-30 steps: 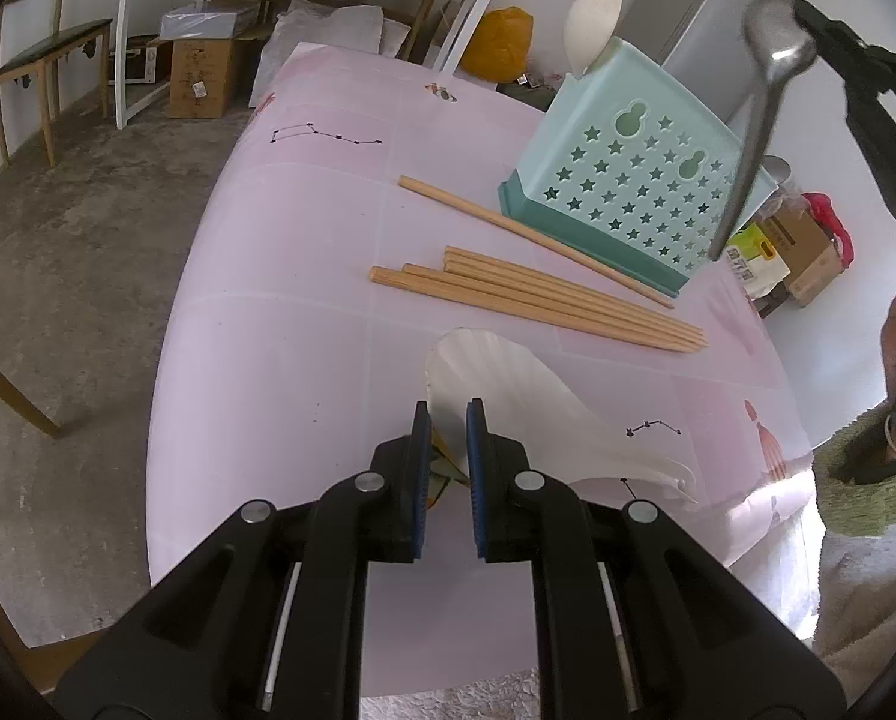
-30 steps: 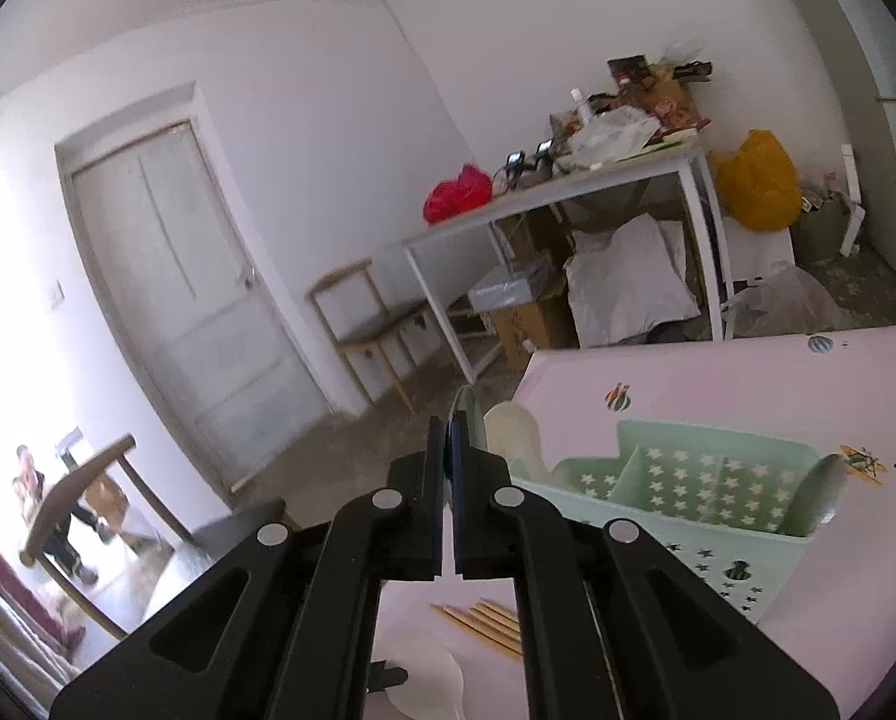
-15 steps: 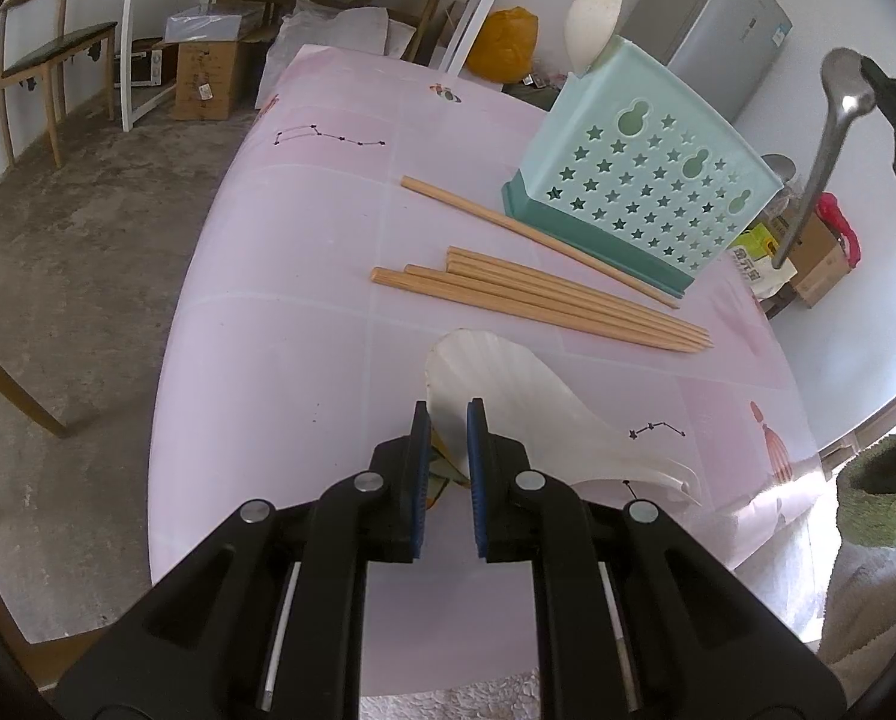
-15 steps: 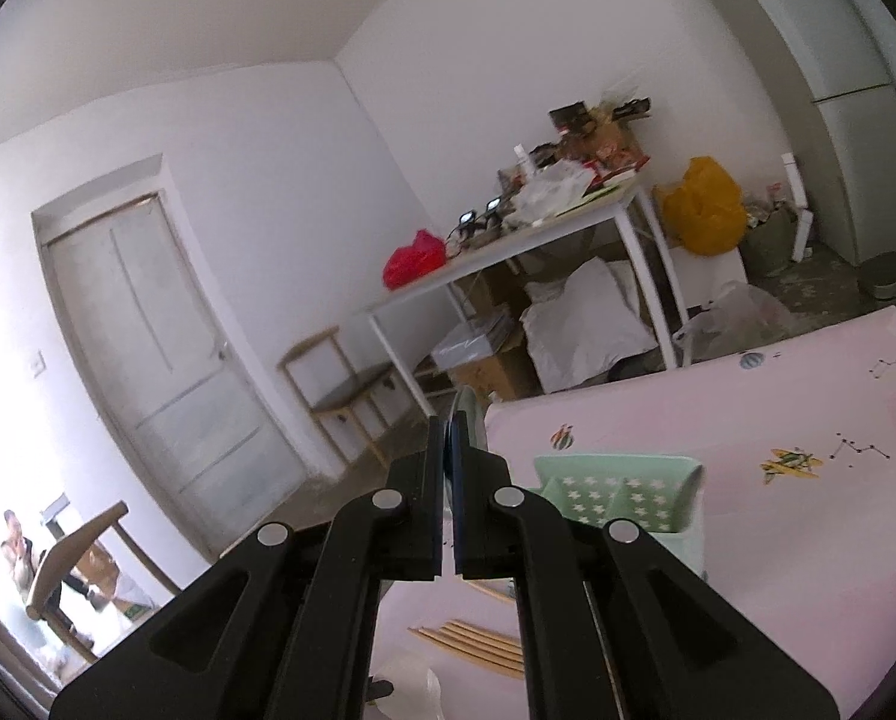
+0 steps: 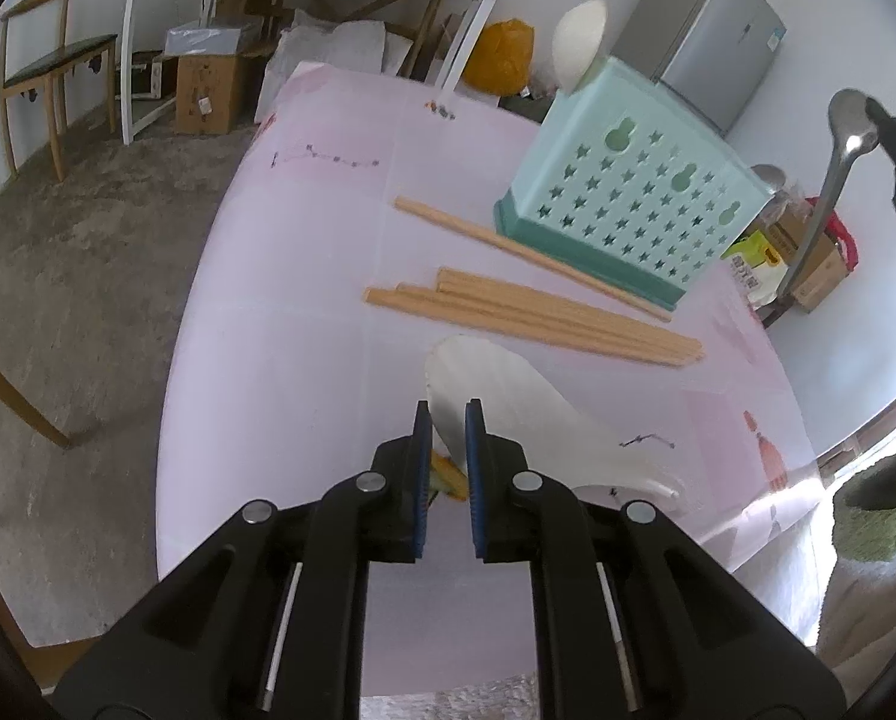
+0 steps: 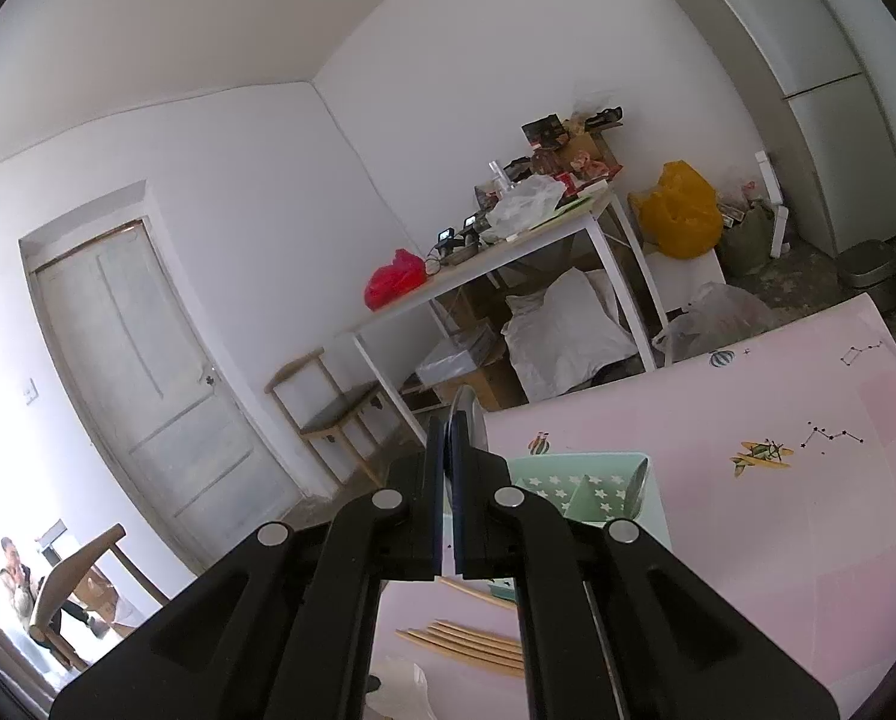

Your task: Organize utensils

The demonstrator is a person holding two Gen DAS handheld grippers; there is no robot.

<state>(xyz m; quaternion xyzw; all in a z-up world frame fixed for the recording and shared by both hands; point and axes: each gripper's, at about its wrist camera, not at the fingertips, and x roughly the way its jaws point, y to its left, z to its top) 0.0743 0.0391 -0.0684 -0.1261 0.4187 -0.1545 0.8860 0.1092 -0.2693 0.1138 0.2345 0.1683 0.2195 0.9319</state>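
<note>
A mint green star-holed basket point(image 5: 634, 210) stands on the pink table point(image 5: 303, 276), with a white spoon point(image 5: 580, 39) upright in it. Several wooden chopsticks point(image 5: 532, 312) lie in front of it. A white rice paddle point(image 5: 508, 402) lies on the table; my left gripper point(image 5: 448, 420) hovers just over its blade, jaws slightly apart and holding nothing. My right gripper point(image 6: 449, 438) is shut on a metal spoon point(image 5: 832, 180) by its bowl, handle hanging down, held high to the right of the basket point(image 6: 586, 486). Another metal spoon point(image 6: 637, 483) stands in the basket.
A white work table point(image 6: 508, 252) with clutter, a wooden chair point(image 5: 39, 72), cardboard boxes point(image 5: 207, 90) and a grey fridge point(image 5: 706, 30) surround the pink table. A green mat point(image 5: 880, 510) lies at the right floor edge.
My right gripper has carried the metal spoon to the right and away from the basket, tilting upward. My left gripper has stayed put over the paddle.
</note>
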